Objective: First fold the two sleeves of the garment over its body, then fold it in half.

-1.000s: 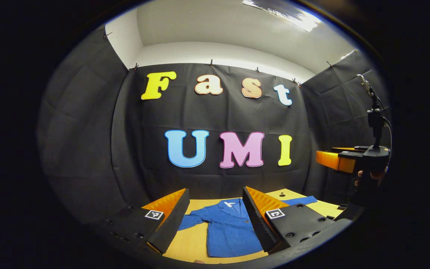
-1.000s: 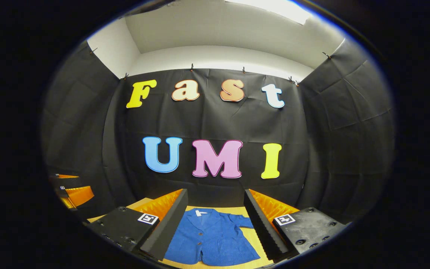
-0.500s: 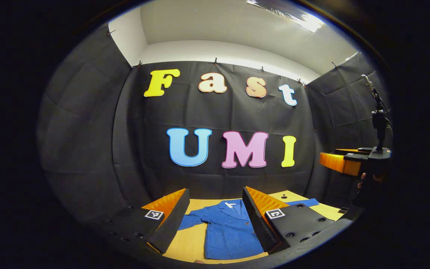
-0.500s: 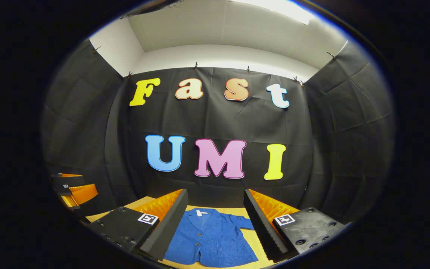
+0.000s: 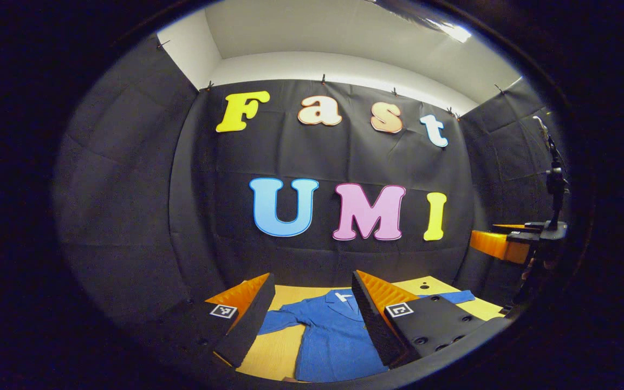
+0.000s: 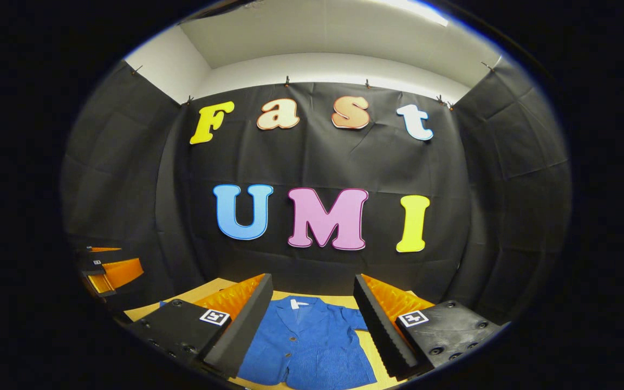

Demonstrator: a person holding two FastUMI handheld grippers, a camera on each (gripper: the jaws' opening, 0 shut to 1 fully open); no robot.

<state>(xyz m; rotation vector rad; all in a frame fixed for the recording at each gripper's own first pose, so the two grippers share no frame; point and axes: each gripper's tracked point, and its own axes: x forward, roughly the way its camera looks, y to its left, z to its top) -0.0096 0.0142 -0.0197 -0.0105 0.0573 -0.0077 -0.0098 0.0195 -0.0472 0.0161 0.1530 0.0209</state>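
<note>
Left gripper view: left gripper (image 5: 312,319) spread wide, empty, above the desk's (image 5: 277,352) near edge. Blue garment (image 5: 333,336) lies flat ahead-below, collar toward far edge, sleeves outspread. Right gripper (image 6: 309,322) likewise agape, empty; each is nearer its own-side sleeve.

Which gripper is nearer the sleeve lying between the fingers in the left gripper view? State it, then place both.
Left, probably. The left gripper hovers above, just short of that sleeve, fingers open; the right gripper hangs high beyond the jacket's other sleeve.
</note>
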